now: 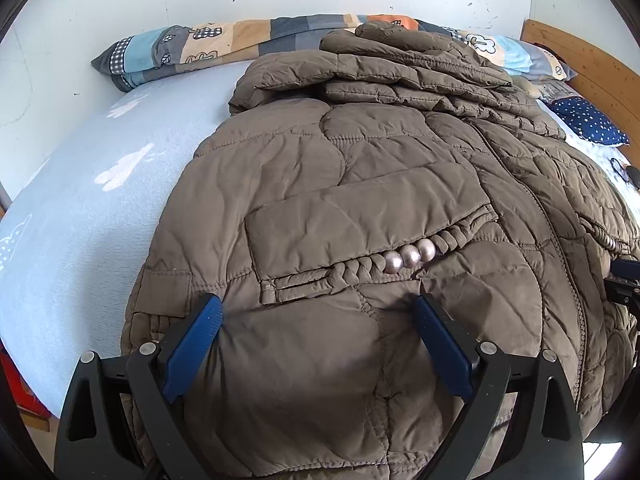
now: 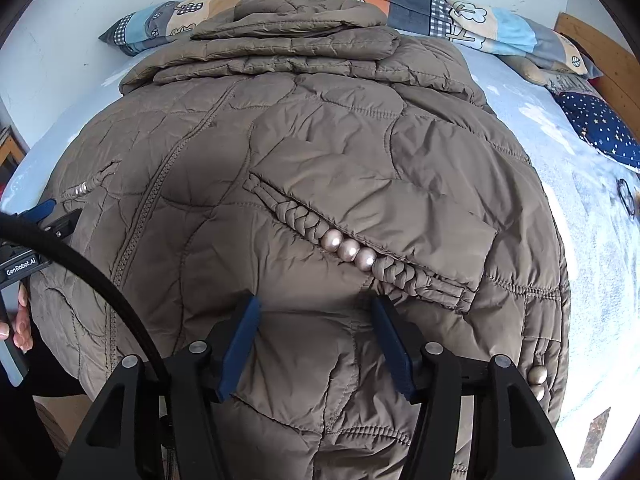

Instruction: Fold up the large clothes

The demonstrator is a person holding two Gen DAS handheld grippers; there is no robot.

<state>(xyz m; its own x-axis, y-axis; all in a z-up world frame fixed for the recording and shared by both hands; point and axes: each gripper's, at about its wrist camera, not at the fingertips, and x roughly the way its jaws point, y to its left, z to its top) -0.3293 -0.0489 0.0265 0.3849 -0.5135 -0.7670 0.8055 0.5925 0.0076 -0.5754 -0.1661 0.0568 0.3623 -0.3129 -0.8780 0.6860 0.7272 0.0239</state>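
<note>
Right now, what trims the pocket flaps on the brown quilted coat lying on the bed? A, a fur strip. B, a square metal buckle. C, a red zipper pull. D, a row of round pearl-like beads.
D: the coat has a row of beads under its pocket flap.

One jacket (image 1: 360, 184), two pillows (image 1: 188, 52), two grippers (image 1: 318, 316).

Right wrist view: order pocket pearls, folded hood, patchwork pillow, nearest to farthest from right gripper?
From the right gripper:
1. Pocket pearls, just ahead, slightly right.
2. Folded hood, far end of the jacket.
3. Patchwork pillow, behind, against the wall.
</note>
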